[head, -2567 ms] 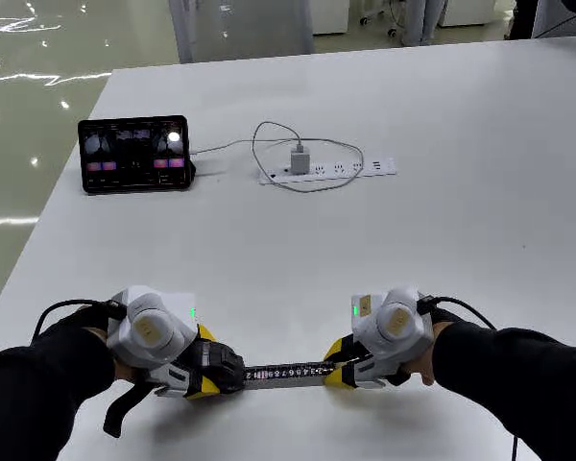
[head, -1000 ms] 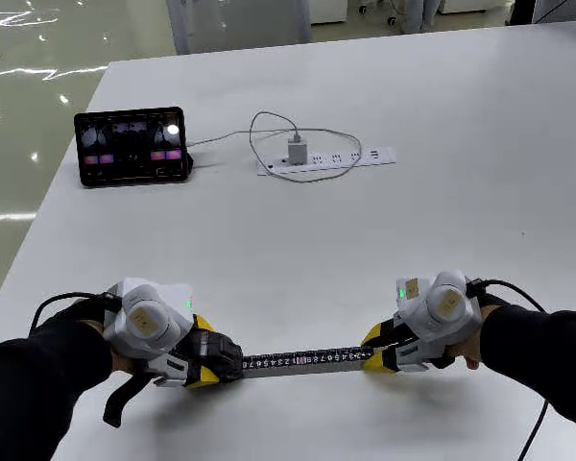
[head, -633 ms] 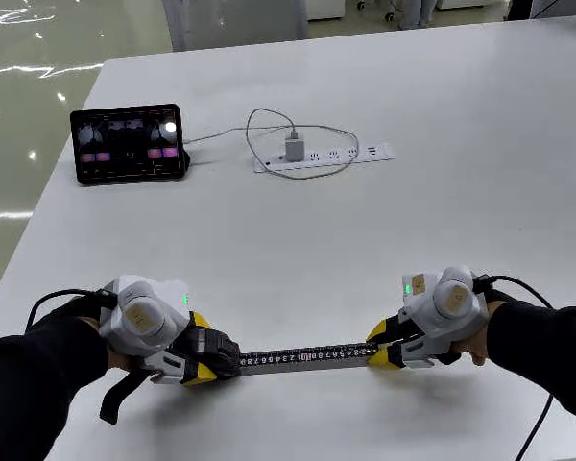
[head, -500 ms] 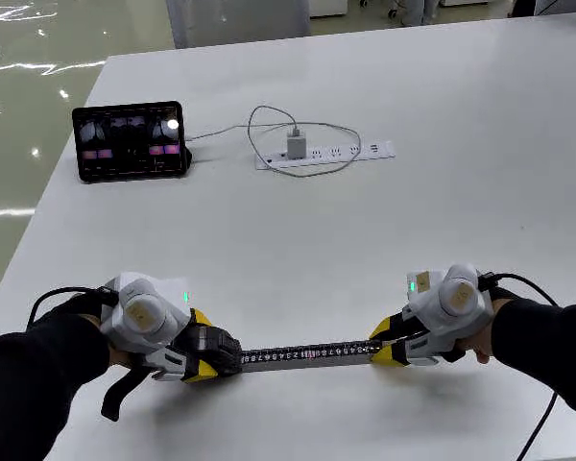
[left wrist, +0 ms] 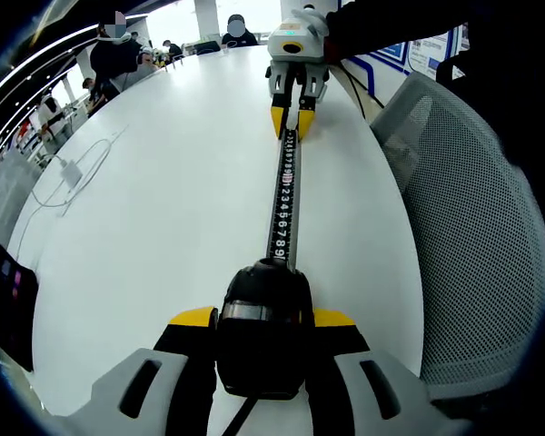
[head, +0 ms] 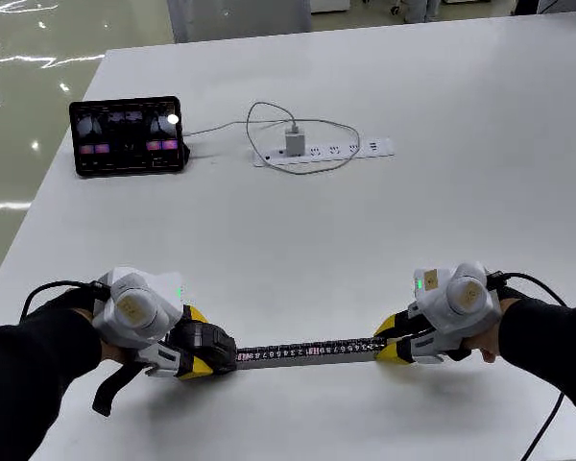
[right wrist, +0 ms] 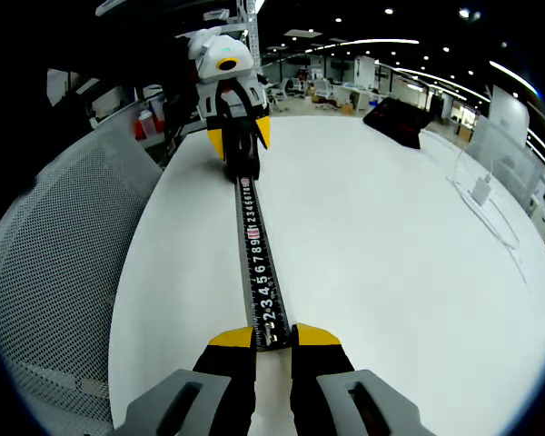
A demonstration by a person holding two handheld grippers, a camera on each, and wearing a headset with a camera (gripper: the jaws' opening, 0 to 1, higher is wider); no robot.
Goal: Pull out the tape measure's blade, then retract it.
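Note:
A black tape measure case [head: 208,347] [left wrist: 263,322] lies near the table's front edge, clamped between the yellow-tipped jaws of my left gripper [head: 194,353] [left wrist: 262,318]. Its numbered blade [head: 307,350] [left wrist: 284,204] [right wrist: 257,272] runs flat along the table to the right. My right gripper [head: 394,340] [right wrist: 263,338] is shut on the blade's end. In the left gripper view the right gripper [left wrist: 292,115] faces me at the far end of the blade. In the right gripper view the left gripper [right wrist: 236,136] holds the case at the far end.
A tablet [head: 127,134] with a lit screen stands at the back left. A white power strip [head: 326,152] with a charger and looped cable [head: 298,130] lies at the back middle. A grey mesh chair [left wrist: 481,236] [right wrist: 54,272] is beside the table's front edge.
My right gripper has drawn the blade's end farther right, so more blade is out. The left gripper and case have stayed about in place.

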